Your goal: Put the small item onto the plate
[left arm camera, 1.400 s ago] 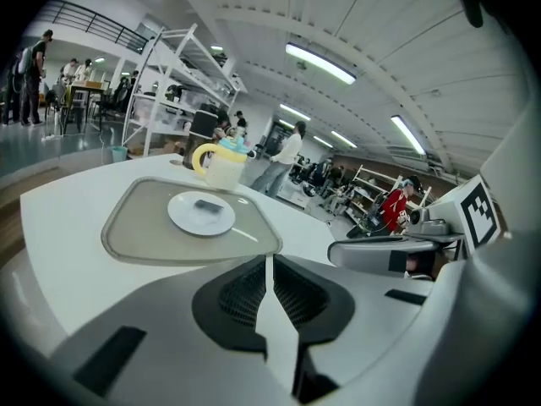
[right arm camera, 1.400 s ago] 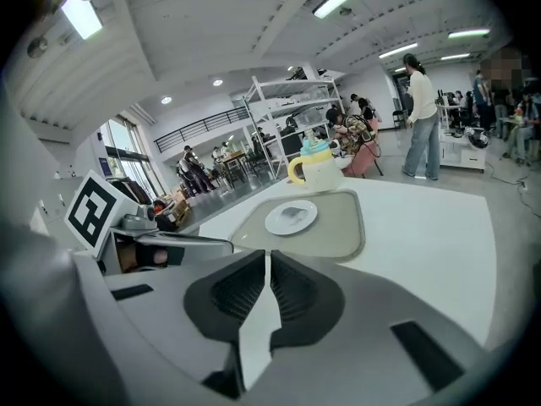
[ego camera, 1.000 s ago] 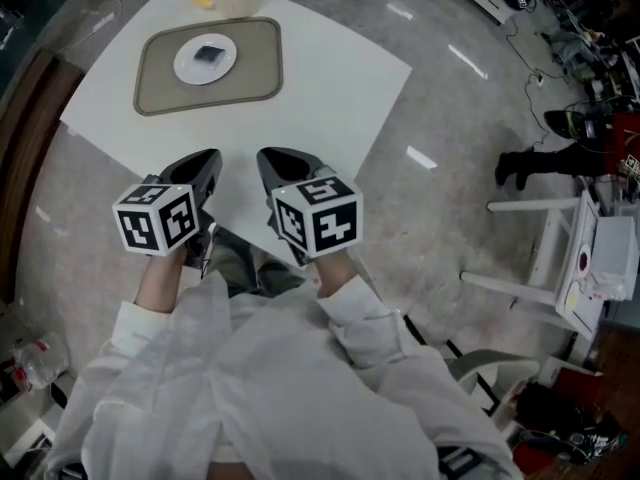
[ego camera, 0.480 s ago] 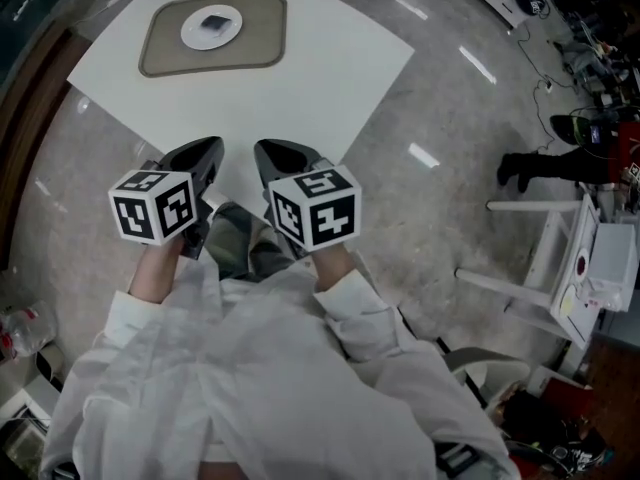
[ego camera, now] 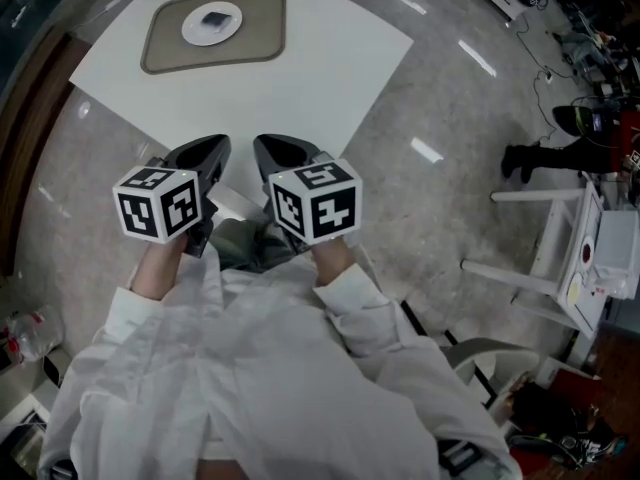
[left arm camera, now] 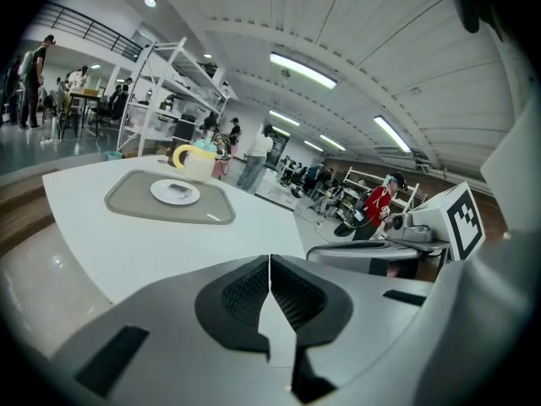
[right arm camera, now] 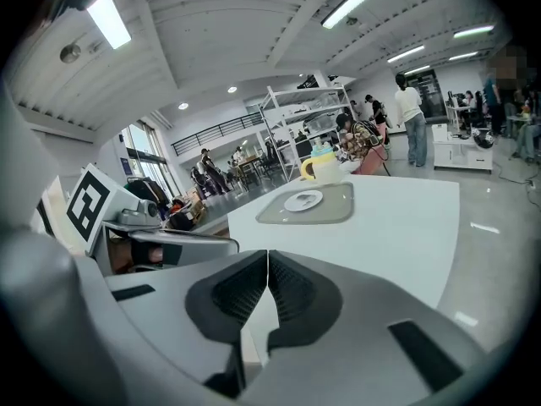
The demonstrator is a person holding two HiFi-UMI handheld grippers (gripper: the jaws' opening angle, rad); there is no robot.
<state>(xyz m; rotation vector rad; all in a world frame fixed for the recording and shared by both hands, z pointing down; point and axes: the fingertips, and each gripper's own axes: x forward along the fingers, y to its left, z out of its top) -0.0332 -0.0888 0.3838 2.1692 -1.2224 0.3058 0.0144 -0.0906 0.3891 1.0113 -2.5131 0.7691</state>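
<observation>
A small dark item [ego camera: 214, 18] lies on a white plate [ego camera: 198, 33], which rests on a grey placemat [ego camera: 160, 53] at the far side of the white table [ego camera: 290, 78]. The plate [left arm camera: 165, 197] and the item [left arm camera: 177, 189] also show in the left gripper view, and the plate [right arm camera: 303, 200] in the right gripper view. My left gripper [ego camera: 205, 153] and right gripper [ego camera: 275, 153] hover side by side over the table's near corner, far from the plate. Both have their jaws shut with nothing between them [left arm camera: 270, 265] [right arm camera: 267, 265].
A yellow-handled mug [left arm camera: 196, 161] stands behind the placemat. White shelving [left arm camera: 173, 91] and people stand in the background. To the right are a white rack [ego camera: 570, 258] and a chair [ego camera: 490, 368] on the glossy floor.
Both grippers have drawn back toward me, away from the plate, to the table's near corner. The view has shifted so that the table sits farther off.
</observation>
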